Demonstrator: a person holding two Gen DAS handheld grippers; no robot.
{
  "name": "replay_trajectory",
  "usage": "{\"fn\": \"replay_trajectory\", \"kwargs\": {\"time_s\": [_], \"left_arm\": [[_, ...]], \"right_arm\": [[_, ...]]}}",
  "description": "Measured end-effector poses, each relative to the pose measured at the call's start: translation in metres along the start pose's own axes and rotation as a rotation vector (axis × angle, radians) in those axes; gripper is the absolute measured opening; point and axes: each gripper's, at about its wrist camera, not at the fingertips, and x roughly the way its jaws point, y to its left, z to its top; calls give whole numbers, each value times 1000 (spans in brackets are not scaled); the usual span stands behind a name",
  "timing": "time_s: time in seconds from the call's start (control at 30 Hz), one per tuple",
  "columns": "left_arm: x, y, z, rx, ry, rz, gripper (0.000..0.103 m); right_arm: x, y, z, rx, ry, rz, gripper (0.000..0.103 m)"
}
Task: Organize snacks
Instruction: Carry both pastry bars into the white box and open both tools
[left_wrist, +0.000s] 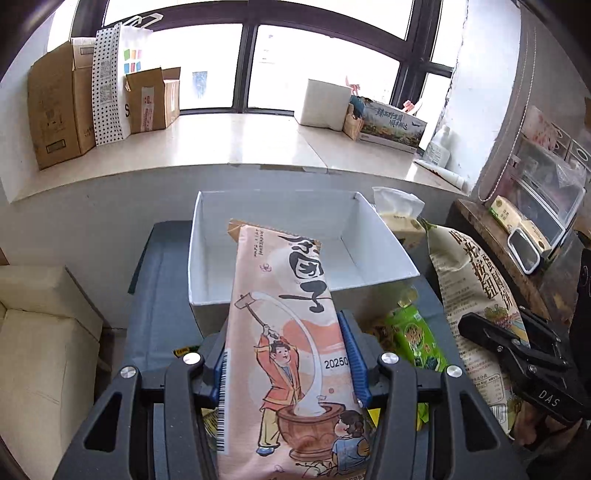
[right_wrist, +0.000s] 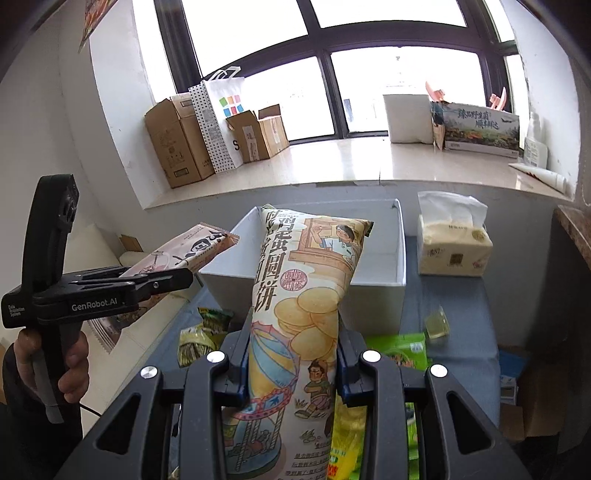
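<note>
Evidently both packets are light, soft and crinkly. The left gripper clamps the pink snack bag mid-body. The right gripper pinches the biscuit bag likewise.

Grey-blue table top: white open box, tissue pack, green snack packets, small yellowish cup.

both tools angled downward, left tool and right tool each clamped.
</note>
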Motion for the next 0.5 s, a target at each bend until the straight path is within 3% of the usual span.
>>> {"fn": "replay_trajectory", "kwargs": {"time_s": [0.3, 0.5], "left_arm": [[50, 11, 75, 30, -23, 110, 56], [98, 15, 95, 57, 10, 146, 56]], "right_arm": [[79, -32, 76, 45, 15, -43, 37], [123, -54, 101, 91, 73, -25, 37]]}}
